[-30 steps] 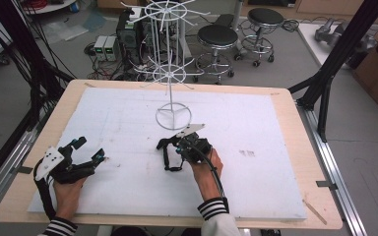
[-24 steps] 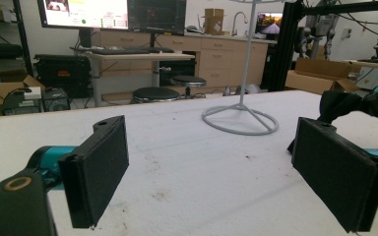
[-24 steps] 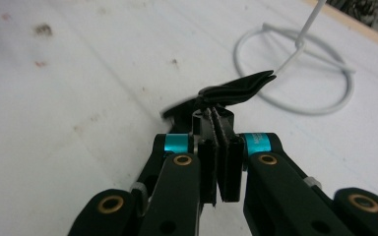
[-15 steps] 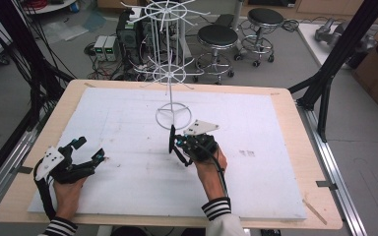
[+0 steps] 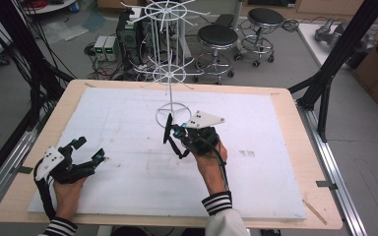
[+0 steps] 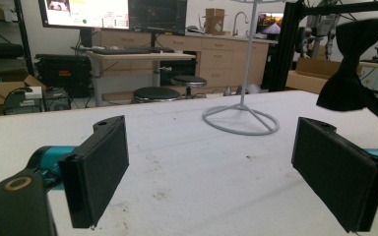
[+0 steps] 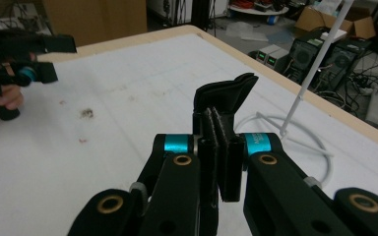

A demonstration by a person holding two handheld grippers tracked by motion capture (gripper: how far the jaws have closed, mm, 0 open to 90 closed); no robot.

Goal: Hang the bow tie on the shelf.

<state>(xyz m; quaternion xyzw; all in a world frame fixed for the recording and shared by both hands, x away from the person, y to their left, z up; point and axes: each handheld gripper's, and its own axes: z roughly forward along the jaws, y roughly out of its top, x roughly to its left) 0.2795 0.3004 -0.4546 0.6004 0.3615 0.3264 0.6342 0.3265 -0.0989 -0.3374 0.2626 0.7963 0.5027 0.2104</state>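
Cloth (image 7: 225, 98), black and folded, sits pinched between the closed jaws of the right gripper (image 5: 173, 133), lifted just beside the white wire rack's (image 5: 170, 73) ring base, probably to hang. Well left of the rack, the left gripper (image 5: 83, 156) rests, jaws wide and empty.

A wooden table (image 5: 295, 105) carries a white mat (image 5: 128, 118) and a wire rack (image 5: 170, 73).
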